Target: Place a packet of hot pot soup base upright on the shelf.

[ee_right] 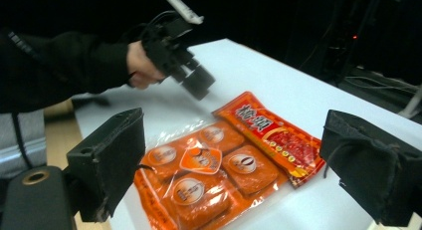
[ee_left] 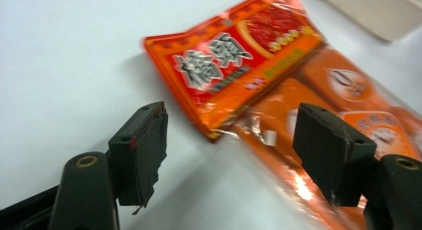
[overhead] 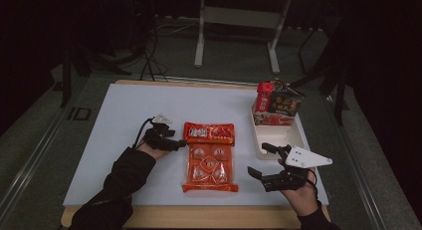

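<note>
The left gripper [overhead: 175, 143] hangs open beside the small red pouch [overhead: 209, 133], nothing between its pads; the pouch lies across the top edge of the orange multipack [overhead: 209, 168] mid-counter [overhead: 124, 120]; the right gripper [overhead: 266, 163] waits wide near the tray [overhead: 278, 135]. Best to come low, straddle the pouch's near corner, then pinch only that layer.

Two orange snack packs [overhead: 209, 133] [overhead: 209, 169], one tray [overhead: 293, 136]
</note>
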The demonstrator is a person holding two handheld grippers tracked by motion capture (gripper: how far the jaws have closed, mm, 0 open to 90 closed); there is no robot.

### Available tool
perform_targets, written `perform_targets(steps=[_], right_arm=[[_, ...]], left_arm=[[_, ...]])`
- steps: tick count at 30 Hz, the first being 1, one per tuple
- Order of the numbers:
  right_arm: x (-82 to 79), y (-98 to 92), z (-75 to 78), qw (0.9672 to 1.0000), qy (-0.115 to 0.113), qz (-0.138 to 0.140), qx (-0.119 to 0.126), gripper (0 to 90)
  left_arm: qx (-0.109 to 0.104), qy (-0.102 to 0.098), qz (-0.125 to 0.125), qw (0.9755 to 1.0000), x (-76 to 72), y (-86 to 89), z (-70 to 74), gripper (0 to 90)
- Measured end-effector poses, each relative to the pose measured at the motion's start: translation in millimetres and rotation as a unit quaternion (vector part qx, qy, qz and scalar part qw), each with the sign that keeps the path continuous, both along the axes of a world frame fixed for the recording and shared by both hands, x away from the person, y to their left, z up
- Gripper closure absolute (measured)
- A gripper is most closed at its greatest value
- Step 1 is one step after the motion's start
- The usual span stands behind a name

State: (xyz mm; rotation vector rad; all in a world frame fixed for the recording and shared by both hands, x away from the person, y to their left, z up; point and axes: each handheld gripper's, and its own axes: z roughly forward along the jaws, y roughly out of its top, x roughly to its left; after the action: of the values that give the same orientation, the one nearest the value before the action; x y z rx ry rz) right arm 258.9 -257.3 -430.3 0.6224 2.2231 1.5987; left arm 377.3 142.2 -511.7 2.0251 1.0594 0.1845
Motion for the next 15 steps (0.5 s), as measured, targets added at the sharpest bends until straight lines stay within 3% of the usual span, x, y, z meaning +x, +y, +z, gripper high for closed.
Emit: perform_targets(steps=[9,15], right_arm=[[-3.0,9.2,-2.7,0.9995,-0.005,0.009,-0.029,10.7],[-2.4,9.5,-4.2,0.9996,0.002,0.011,-0.026,10.8]], left_arm=[[0.003,-0.005,0.028,0.9996,17.8,5.5,-9.8,27.9],[0.008,-0.001,0.034,0.9994,25.9,-1.1,-15.6,30.3]])
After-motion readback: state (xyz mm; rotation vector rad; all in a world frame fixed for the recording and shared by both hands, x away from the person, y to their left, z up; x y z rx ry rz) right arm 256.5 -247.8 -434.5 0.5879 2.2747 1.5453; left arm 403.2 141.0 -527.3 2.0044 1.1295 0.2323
